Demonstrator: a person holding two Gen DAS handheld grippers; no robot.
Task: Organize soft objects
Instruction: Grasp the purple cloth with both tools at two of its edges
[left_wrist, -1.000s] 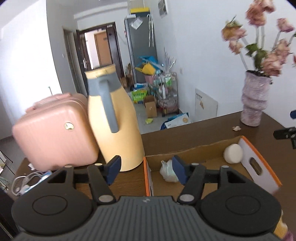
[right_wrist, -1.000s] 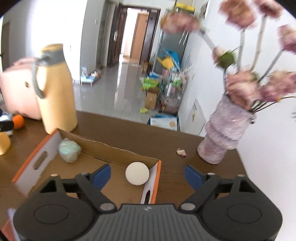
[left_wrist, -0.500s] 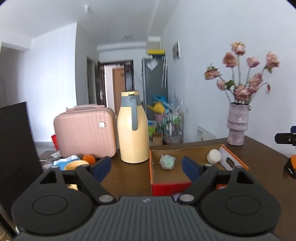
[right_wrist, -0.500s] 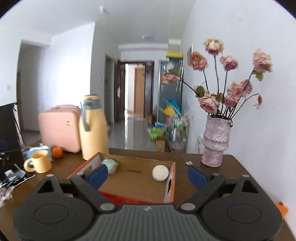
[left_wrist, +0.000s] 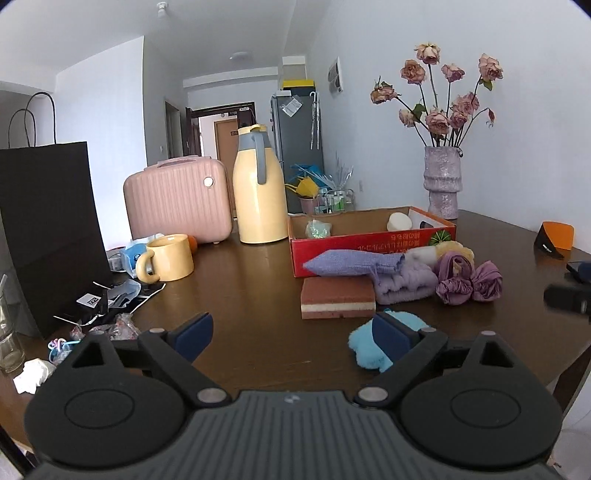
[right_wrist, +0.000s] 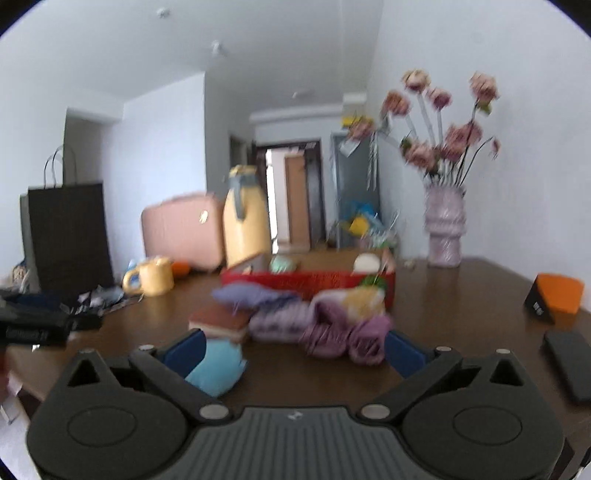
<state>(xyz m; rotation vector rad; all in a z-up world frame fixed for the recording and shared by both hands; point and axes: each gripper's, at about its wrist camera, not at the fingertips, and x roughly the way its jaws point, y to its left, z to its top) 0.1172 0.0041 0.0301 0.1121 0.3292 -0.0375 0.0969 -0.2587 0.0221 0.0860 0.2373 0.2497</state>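
Observation:
A red cardboard box (left_wrist: 369, 245) stands on the dark wooden table and holds a pale green wad (left_wrist: 318, 229) and a white ball (left_wrist: 399, 222). In front of it lie a lilac pouch (left_wrist: 351, 263), a folded lilac towel (left_wrist: 404, 283), purple cloth knots (left_wrist: 469, 282), a brown sponge (left_wrist: 337, 297) and a light blue fluffy cloth (left_wrist: 380, 345). My left gripper (left_wrist: 291, 338) is open and empty, low over the table, with the blue cloth at its right finger. My right gripper (right_wrist: 293, 350) is open and empty, facing the same pile (right_wrist: 332, 325); its view is blurred.
A yellow thermos jug (left_wrist: 260, 192), a pink case (left_wrist: 177, 201), a yellow mug (left_wrist: 166, 258) and a black paper bag (left_wrist: 48, 236) stand to the left. A vase of dried roses (left_wrist: 442, 184) stands at the back right. A black phone (right_wrist: 569, 363) lies at the right.
Both grippers have pulled back from above the box and dropped low to the table's near side. The pile of soft things in front of the box has come into view.

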